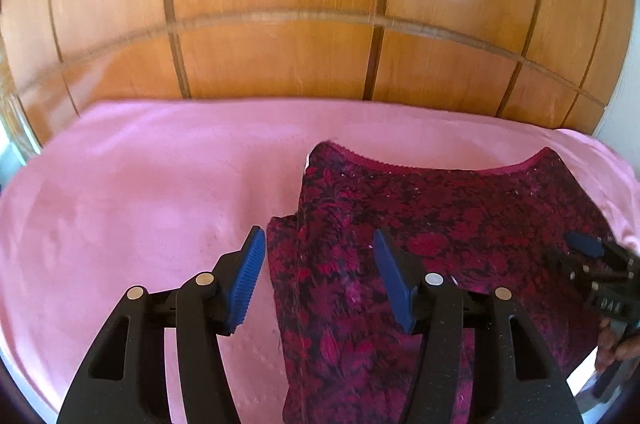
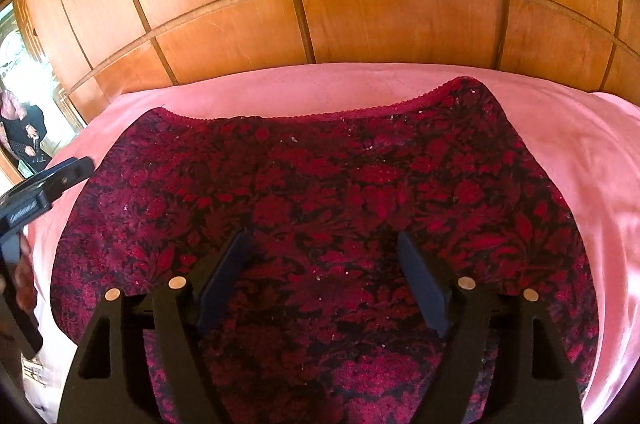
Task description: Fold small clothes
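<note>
A small dark red and black floral garment [image 1: 420,224] [image 2: 320,184] lies flat on the pink sheet [image 1: 140,204] [image 2: 580,152], with its red scalloped trim at the far edge. My left gripper [image 1: 319,238] hovers open over the garment's left edge, its blue pads apart and pressing on nothing. My right gripper [image 2: 324,238] stands open above the middle of the cloth, with nothing pinched. The right gripper [image 1: 588,248] also shows in the left wrist view over the cloth's right side. The left gripper [image 2: 76,168] enters the right wrist view from the left edge.
A glossy wooden panelled wall [image 1: 280,44] [image 2: 360,4] rises right behind the pink surface. A person [image 2: 24,132] shows at the far left, beside a bright opening. A hand [image 1: 612,344] grips the right tool's handle at the surface's near right edge.
</note>
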A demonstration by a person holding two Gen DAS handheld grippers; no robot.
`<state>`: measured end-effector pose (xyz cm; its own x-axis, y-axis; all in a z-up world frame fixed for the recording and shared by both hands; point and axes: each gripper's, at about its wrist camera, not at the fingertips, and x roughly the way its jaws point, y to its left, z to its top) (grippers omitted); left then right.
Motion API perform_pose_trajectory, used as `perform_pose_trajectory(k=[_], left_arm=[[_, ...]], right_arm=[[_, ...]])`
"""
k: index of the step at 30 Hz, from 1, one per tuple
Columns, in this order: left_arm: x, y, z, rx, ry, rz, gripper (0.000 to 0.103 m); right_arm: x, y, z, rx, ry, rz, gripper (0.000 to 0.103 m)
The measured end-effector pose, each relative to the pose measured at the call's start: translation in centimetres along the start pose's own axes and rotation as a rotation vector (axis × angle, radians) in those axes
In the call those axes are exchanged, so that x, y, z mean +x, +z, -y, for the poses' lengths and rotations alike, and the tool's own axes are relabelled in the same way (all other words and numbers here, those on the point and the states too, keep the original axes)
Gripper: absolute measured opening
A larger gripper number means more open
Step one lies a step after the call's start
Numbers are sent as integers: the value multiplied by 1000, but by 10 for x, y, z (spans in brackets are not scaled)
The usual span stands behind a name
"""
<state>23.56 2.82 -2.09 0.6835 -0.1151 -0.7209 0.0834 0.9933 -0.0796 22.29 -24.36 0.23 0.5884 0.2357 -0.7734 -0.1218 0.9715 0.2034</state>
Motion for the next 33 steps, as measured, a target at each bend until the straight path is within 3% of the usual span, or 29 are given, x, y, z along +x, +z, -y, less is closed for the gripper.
perform_pose_trajectory(k=[2,5,7,10,12,19,22,23,25,27,33], left_arm=[[18,9,-17,-82,-62,-65,55],[43,22,-38,-187,-118,-141,36],[60,27,-47,-232,-146,-173,30],[82,27,-50,-272,-171,-222,21],[93,24,-47,-263,-133,-228,15],[107,20,-35,-179,-2,-203,16],[86,22,-35,-192,38,-161,30],[74,21,-32,-188,68,-132,40],[45,18,-26,-167,106,-51,44],[17,8,-17,-148,102,5,44],[-24,-25,28,-41,70,72,44]], right_arm=[[1,0,1,5,2,-1,79],[3,4,2,13,9,-1,80],[6,6,5,22,16,-3,80],[10,9,6,21,16,-5,81],[13,10,8,21,17,-8,81],[23,10,7,27,9,-8,82],[22,9,7,26,9,-8,82],[22,9,8,29,11,-9,82],[21,9,9,32,17,-9,82],[22,10,9,31,18,-10,82],[7,14,12,31,33,-3,83]])
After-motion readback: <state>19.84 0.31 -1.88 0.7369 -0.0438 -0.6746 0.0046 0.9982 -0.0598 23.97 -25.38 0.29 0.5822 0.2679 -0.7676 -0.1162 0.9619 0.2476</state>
